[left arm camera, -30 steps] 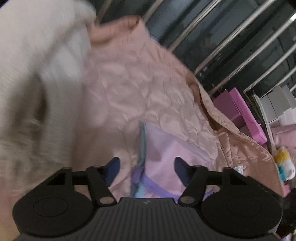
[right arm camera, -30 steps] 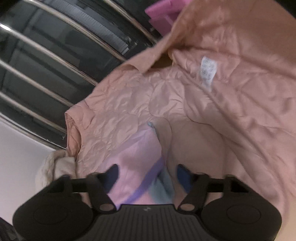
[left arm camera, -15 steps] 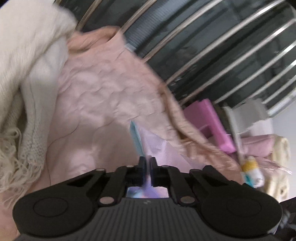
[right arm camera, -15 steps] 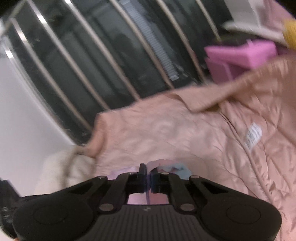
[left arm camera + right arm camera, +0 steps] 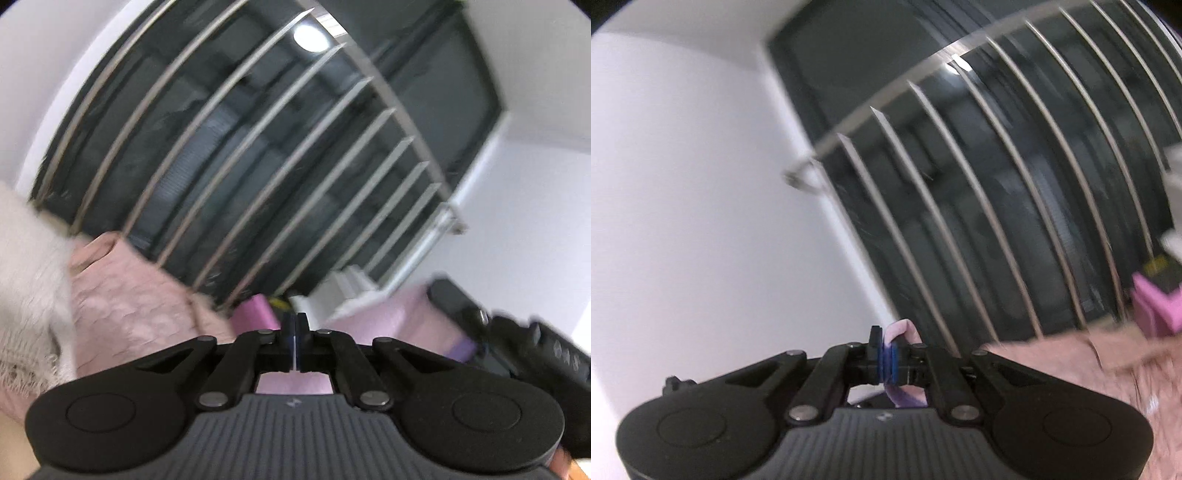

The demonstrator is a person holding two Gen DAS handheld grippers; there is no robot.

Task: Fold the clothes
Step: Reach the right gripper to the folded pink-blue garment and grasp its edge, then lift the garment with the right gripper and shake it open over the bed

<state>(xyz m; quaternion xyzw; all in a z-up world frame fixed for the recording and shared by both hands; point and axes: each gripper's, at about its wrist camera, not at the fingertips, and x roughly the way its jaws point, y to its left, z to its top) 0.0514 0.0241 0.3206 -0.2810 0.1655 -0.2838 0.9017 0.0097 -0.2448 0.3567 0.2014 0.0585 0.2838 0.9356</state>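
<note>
Both grippers are raised and point at a barred window. My left gripper (image 5: 294, 326) is shut on the thin edge of a light pink-lilac garment (image 5: 291, 382), which shows below the jaws and stretches to the right (image 5: 417, 317). My right gripper (image 5: 887, 345) is shut on the same garment; a pink tuft (image 5: 901, 330) pokes above its pads and lilac cloth hangs beneath. The right gripper's black body (image 5: 517, 339) shows at the right of the left wrist view. Most of the garment is hidden under the grippers.
A quilted pink jacket (image 5: 129, 306) lies low on the left, also seen at the lower right (image 5: 1089, 365). A white knitted cloth (image 5: 26, 280) sits at the far left. Metal window bars (image 5: 258, 177) and pink boxes (image 5: 1160, 306) stand ahead; white wall (image 5: 683, 184) to the side.
Both grippers closed on the light pink garment lying on the jacket, then rose steeply with it. The views swung from the jacket up to the window bars and wall.
</note>
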